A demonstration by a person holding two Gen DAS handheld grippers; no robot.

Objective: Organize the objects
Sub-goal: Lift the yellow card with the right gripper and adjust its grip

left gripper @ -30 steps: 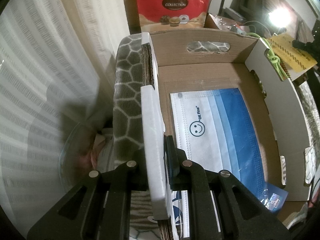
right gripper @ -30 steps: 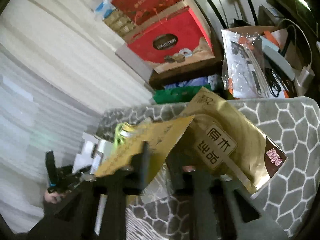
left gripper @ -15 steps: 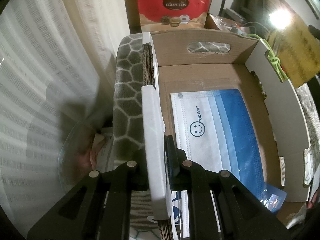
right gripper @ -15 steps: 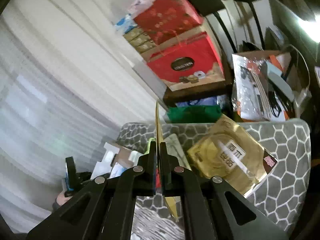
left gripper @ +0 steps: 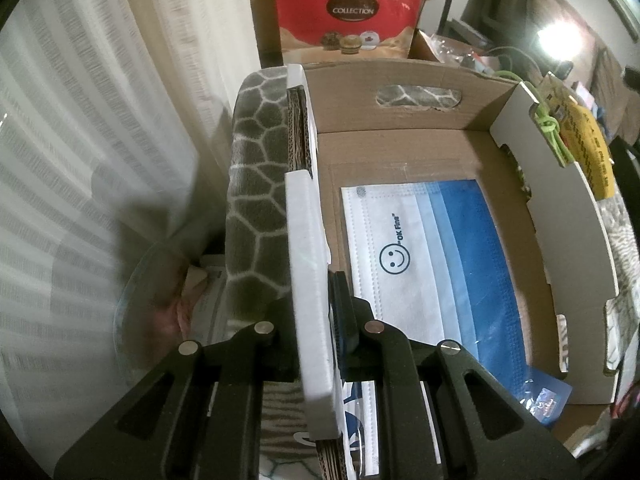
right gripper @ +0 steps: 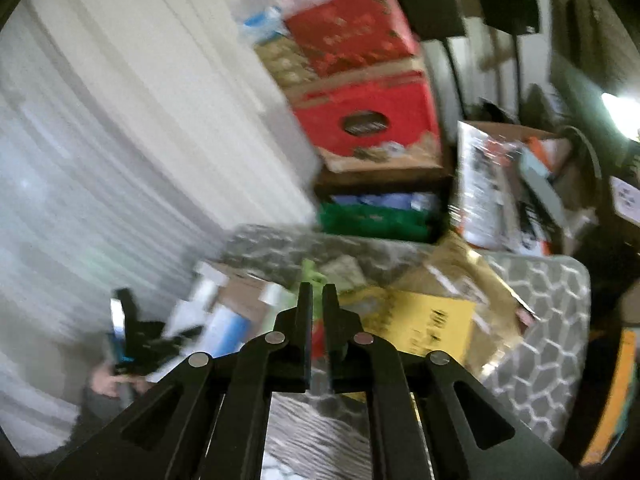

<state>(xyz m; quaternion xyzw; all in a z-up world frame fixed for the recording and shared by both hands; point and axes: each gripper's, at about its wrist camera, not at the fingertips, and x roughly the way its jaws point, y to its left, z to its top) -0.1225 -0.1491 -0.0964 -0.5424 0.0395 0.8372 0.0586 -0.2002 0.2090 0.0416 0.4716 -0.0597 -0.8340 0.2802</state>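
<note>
My left gripper (left gripper: 316, 292) is shut on the white left wall (left gripper: 304, 220) of an open cardboard box (left gripper: 400, 80). A blue and white pack of face masks (left gripper: 440, 260) lies flat inside the box. A yellow packet (left gripper: 588, 148) with a green cord (left gripper: 546, 124) rests just outside the right wall. The right wrist view is blurred. There my right gripper (right gripper: 317, 292) hangs above the bed, its jaws opening only a crack, with nothing seen between them. The yellow packet (right gripper: 424, 328) lies flat below it to the right.
A grey hexagon-patterned cover (left gripper: 256, 160) lies under the box. A gold foil bag (right gripper: 472, 276) lies beside the yellow packet. A red gift bag (left gripper: 348, 16) and stacked boxes stand behind. A curtain hangs at the left. A small blue packet (left gripper: 548, 396) sits in the box's near right corner.
My right gripper has risen and rolled. The yellow packet that stood edge-on between its jaws half a second ago now lies flat on the cover. The left gripper and box are unchanged.
</note>
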